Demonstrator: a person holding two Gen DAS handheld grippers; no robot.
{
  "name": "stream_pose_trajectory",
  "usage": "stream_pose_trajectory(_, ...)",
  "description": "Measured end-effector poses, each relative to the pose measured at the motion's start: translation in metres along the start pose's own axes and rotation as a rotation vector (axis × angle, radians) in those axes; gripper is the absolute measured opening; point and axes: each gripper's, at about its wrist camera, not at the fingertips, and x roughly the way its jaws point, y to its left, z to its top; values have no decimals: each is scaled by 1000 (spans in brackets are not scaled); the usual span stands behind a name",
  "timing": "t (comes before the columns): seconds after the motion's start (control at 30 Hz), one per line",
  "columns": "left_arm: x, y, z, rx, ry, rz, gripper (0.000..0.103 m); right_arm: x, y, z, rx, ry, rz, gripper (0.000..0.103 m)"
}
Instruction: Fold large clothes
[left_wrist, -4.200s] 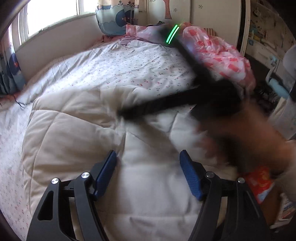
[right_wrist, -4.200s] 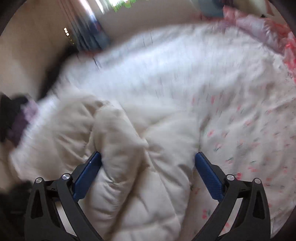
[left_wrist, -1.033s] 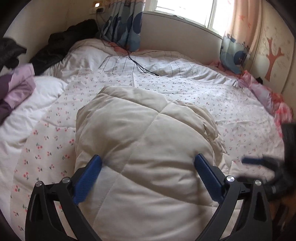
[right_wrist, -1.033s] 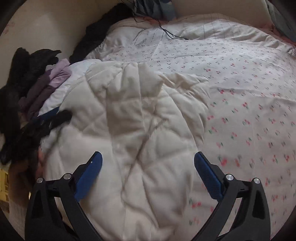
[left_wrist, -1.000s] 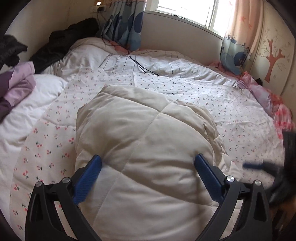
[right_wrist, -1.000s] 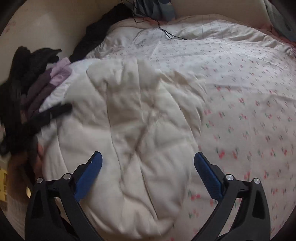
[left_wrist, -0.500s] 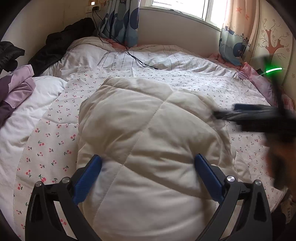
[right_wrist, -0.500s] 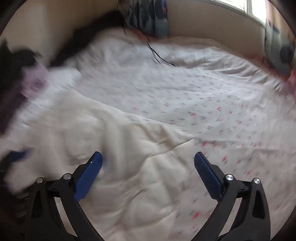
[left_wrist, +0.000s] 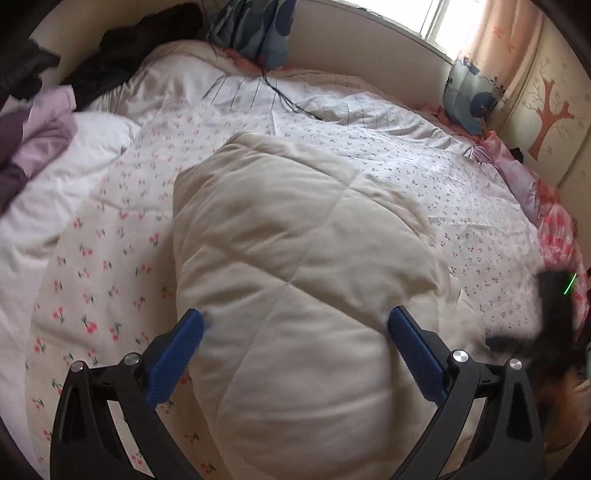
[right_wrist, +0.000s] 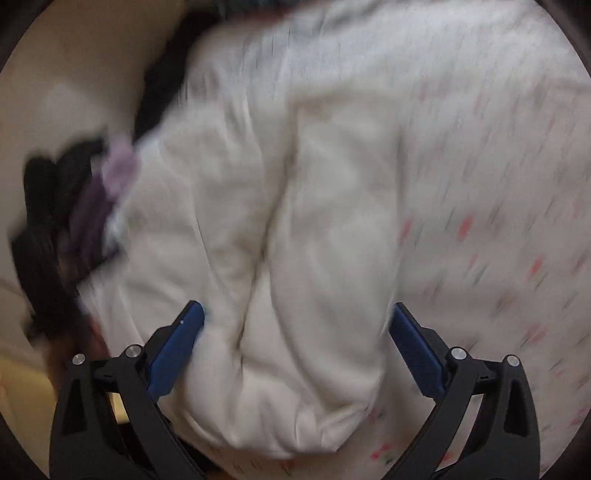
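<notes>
My left claw (left_wrist: 295, 343) hangs over the near end of the cream quilted comforter (left_wrist: 295, 258), its blue pads spread wide with nothing gripped between them; the right claw (right_wrist: 295, 343) is just as wide and just as empty, framing the near end of the same bundle from the other side; what has changed in the last half second is the right one: it was reaching across over the top of the comforter, and now it has swung back down to the near right, where I catch it from the left view only as a dark smear with a green light at the frame's edge (left_wrist: 554, 325); its own view is streaked with motion, so it is moving fast; the comforter sits as a thick folded mound in the middle of the cherry-print bed sheet (left_wrist: 110, 258), its shape much as it was a second ago; I read that as the fold being pressed and released, and the bundle probably close to done, with perhaps a last tidy of the near end left
</notes>
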Motion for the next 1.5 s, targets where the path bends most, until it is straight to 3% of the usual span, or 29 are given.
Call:
stream_pose_trajectory(0.07,-2,2,-3,6,9,-3,96,-15,0,1,20,-27,-14,96)
stream_pose_trajectory(0.17,-16,13,-5,-29,6,-14,96,-60,25,-2,-67,-185,-152,96)
stream_pose_trajectory(0.2,-22,17,-6,-30,11,-27,96,-72,33,-6,-86,-220,-150,96)
stream_pose_trajectory(0.27,-29,24,-8,-24,21,-35,96,-74,40,-12,-96,-208,-81,96)
stream_pose_trajectory(0.33,-26,36,-12,-48,66,-35,96,-60,38,-12,-90,-153,-80,96)
stream_pose_trajectory(0.4,-23,50,-18,-90,107,-56,96,-46,32,-7,-25,-121,-34,96)
stream_pose_trajectory(0.5,-10,72,-32,-214,182,-230,96,-25,16,-1,83,-84,77,96)
stream_pose_trajectory(0.6,17,79,-48,-306,258,-362,97,-13,19,1,90,-75,72,97)
stream_pose_trajectory(0.67,28,73,-50,-334,266,-474,97,-12,23,0,103,-87,96,97)
stream_pose_trajectory(0.8,-10,44,-30,-206,121,-415,97,1,44,-6,126,-111,242,97)
stream_pose_trajectory(0.87,-32,40,-20,-148,64,-387,92,15,53,-10,85,-57,237,97)
stream_pose_trajectory(0.97,-20,33,-28,-34,198,-254,92,26,59,-10,5,20,108,97)
stream_pose_trajectory(1.0,-13,35,-33,-31,229,-220,92,20,61,-9,-1,-1,77,97)
stream_pose_trajectory(1.1,-3,40,-43,-47,254,-182,93,-23,93,3,-112,-209,-134,97)
stream_pose_trajectory(1.2,-4,37,-42,-28,251,-168,93,-49,135,37,-225,-377,-207,97)
stream_pose_trajectory(1.27,-4,34,-37,-20,250,-150,93,-41,157,69,-304,-400,-235,97)
stream_pose_trajectory(1.33,-10,34,-32,-14,233,-139,93,-13,158,99,-301,-348,-269,97)
stream_pose_trajectory(1.37,-15,32,-29,-10,213,-127,93,13,149,115,-279,-279,-317,97)
stream_pose_trajectory(1.43,-28,33,-23,-11,154,-117,93,58,116,133,-239,-186,-293,97)
stream_pose_trajectory(1.5,-38,34,-17,-28,72,-102,93,65,99,138,-181,-184,-261,97)
